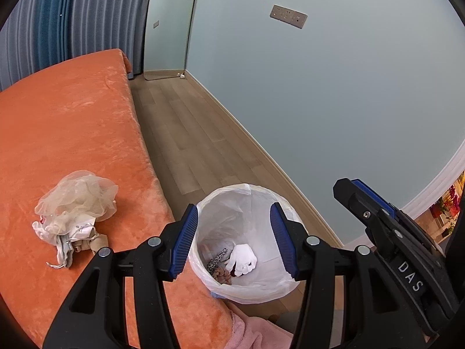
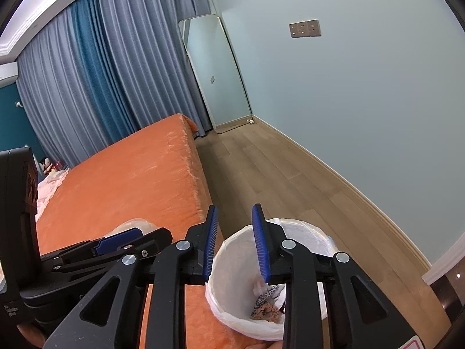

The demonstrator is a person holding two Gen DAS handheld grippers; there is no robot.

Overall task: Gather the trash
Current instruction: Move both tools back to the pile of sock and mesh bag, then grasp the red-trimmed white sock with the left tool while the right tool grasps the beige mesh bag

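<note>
A small bin with a white liner (image 1: 261, 293) stands on the floor against the bed's edge. Inside lie a crumpled white piece (image 1: 242, 258), a leopard-print scrap (image 1: 216, 258) and a brownish scrap (image 1: 222, 274). My left gripper (image 1: 234, 208) hangs open above the bin's mouth with nothing between its blue pads. My right gripper (image 2: 235, 208) is also open and empty, just left of the bin (image 2: 232, 314); it shows at the right of the left wrist view. A pile of sheer plastic and white paper trash (image 1: 77, 200) lies on the orange bed, left of the left gripper.
The orange bed (image 1: 72, 116) fills the left side. Wooden floor (image 1: 189, 133) runs between it and the pale blue wall. A tall mirror (image 2: 215, 72) leans in the far corner beside blue curtains (image 2: 87, 87). A pink cloth (image 1: 255, 331) lies near the bin's base.
</note>
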